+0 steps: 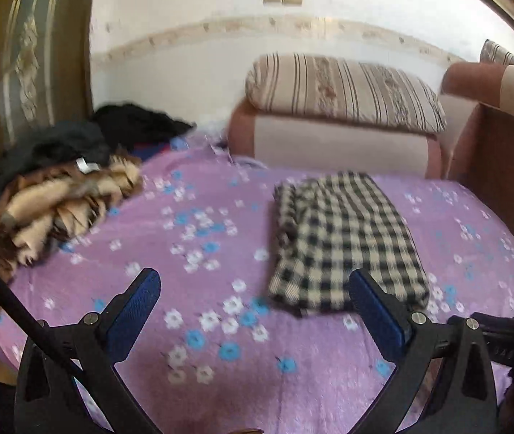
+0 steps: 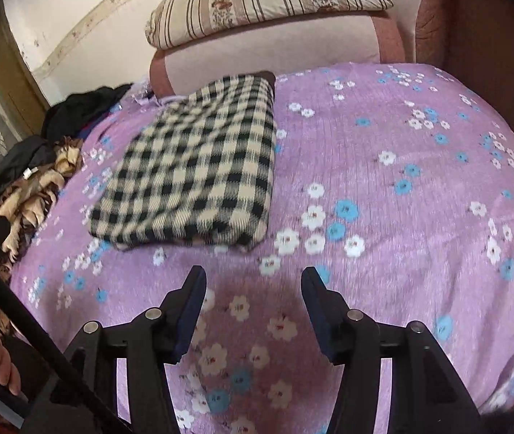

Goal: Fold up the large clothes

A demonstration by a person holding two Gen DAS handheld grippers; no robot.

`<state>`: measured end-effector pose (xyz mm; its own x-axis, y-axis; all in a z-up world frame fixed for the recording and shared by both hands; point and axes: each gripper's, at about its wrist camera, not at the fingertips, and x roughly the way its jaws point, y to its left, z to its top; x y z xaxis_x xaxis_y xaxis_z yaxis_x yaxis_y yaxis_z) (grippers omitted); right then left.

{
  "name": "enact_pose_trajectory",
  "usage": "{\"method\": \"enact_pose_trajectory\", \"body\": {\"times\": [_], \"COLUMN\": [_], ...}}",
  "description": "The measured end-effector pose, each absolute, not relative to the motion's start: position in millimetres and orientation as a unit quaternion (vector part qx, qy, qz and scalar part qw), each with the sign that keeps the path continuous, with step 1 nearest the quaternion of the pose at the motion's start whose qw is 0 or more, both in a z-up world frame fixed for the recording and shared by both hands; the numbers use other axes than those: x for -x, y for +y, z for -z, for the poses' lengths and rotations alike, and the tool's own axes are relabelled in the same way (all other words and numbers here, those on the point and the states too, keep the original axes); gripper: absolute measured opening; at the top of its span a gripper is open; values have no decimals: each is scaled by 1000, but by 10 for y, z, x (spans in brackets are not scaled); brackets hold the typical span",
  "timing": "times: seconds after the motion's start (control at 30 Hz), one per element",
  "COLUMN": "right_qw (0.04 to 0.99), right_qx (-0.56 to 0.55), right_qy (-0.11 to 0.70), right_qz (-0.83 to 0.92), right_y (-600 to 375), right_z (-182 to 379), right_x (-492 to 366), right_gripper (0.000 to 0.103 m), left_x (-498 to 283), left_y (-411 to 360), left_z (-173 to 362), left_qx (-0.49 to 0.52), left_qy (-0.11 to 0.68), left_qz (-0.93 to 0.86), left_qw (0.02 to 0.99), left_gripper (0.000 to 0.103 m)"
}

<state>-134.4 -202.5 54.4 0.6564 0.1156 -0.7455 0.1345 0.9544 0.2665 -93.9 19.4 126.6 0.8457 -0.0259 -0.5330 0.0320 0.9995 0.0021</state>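
On the bedspread [image 1: 202, 188] the checked garment [image 2: 199, 166] lies folded; the heap [image 1: 58, 195] at nine o'clock seems left. Left gripper [image 1: 253, 289] and right gripper [image 2: 253, 285] gape wide, empty.

The checked garment [image 2: 191, 166] is matt woven cloth; the purple floral bedspread [image 2: 383, 166] looks soft and fuzzy.

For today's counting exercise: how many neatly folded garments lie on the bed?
1: the checked garment lies mid-bed. The pile at the left edge is unfolded; it may hide others.
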Motion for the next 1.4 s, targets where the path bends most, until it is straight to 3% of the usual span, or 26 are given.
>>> {"method": "enact_pose_trajectory", "body": {"times": [0.5,1.4], "right_qw": [905,930], "right_qx": [-48,-35], "right_qy": [419,342], "right_qz": [49,129], "right_y": [-1753,-1697], "right_z": [-478,-851], "right_x": [1364,2033], "right_gripper": [65,71], "left_x": [895,1789], "left_y": [16,-14], "left_z": [-970,-1301], "left_qx": [-27,-18], "left_qy": [333,321], "left_qz": [32,50], "left_qw": [942,946], "left_gripper": [103,103]}}
